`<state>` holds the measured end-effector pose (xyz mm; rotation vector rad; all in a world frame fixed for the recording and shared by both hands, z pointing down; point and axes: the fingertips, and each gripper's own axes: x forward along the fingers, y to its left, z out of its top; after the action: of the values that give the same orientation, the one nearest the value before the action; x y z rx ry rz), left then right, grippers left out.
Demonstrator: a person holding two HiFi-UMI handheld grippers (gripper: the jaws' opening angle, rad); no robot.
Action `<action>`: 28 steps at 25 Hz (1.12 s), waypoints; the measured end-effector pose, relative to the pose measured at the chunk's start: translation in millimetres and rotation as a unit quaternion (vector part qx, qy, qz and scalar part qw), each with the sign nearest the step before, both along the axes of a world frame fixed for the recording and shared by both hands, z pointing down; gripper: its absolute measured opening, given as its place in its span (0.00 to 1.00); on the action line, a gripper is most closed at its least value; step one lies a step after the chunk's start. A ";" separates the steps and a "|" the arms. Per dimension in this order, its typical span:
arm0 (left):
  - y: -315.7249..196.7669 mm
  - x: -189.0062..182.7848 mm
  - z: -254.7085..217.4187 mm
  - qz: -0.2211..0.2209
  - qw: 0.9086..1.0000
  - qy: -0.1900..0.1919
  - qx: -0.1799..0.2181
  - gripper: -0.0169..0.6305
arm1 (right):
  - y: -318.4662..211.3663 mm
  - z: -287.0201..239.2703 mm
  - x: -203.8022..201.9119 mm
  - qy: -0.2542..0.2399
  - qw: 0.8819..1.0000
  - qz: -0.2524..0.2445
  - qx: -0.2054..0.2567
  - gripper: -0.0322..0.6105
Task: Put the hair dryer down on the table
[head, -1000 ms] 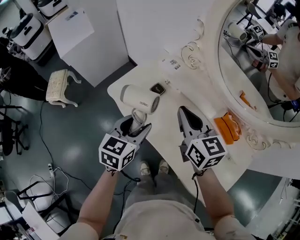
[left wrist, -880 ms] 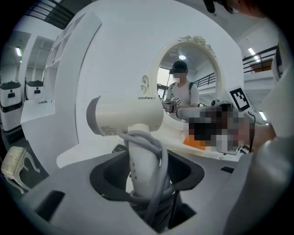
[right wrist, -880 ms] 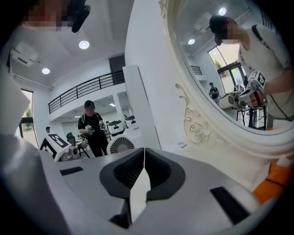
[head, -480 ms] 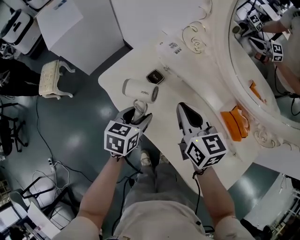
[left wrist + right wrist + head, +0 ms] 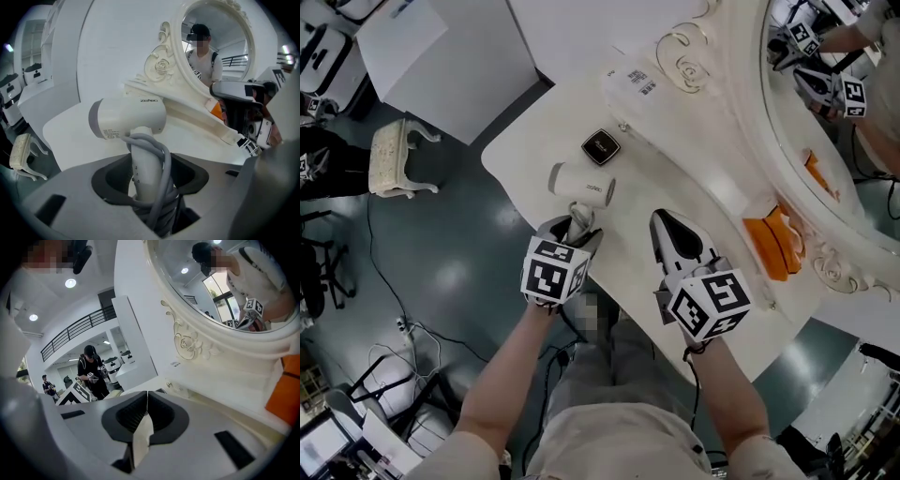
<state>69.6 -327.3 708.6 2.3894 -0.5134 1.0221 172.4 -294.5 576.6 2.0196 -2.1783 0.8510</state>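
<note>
The left hand-held gripper (image 5: 573,232), forearm stretched forward, clamps the cord-wrapped handle of a white barrel-shaped hair dryer (image 5: 581,184) over the near edge of the cream counter (image 5: 698,183), while the right hand-held gripper (image 5: 675,232) hovers alongside, jaws closed on nothing.

A white table (image 5: 525,157) backed by an ornate-framed mirror (image 5: 825,103) stood on a glossy grey floor (image 5: 441,272), a cream stool (image 5: 394,159) and white cabinet (image 5: 459,56) nearby, ceiling spotlights (image 5: 70,283) glowing overhead
</note>
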 end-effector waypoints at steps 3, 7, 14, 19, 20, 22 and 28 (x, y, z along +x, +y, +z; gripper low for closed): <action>1.0 -0.3 9.8 -0.004 1.000 -0.014 -0.004 0.40 | 1.8 5.9 2.9 0.000 1.000 0.003 -0.006 0.08; 0.3 1.4 19.0 -0.001 0.999 -0.031 0.006 0.40 | 5.9 10.0 8.6 0.001 1.000 0.008 -0.009 0.08; -1.7 -4.1 31.0 0.000 0.998 -0.060 0.027 0.40 | 15.0 20.5 7.2 -0.004 1.000 0.004 -0.023 0.08; -0.7 -2.4 34.0 0.004 0.998 -0.059 0.028 0.40 | 14.2 22.6 1.5 -0.008 1.000 -0.002 -0.021 0.08; -0.6 -2.7 33.7 0.003 0.998 -0.060 0.025 0.40 | 13.5 22.8 0.1 -0.007 1.000 -0.005 -0.021 0.08; -0.6 -3.3 33.3 0.000 0.998 -0.063 0.023 0.40 | 12.0 23.9 -1.2 -0.005 1.000 -0.008 -0.021 0.08; -0.7 -2.4 30.8 -0.015 0.998 -0.056 0.021 0.41 | 14.7 19.4 -0.1 -0.001 1.000 -0.011 -0.024 0.08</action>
<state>67.2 -327.9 739.4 2.3633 -0.6147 1.1476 172.3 -279.8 596.0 1.9704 -2.1553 0.8945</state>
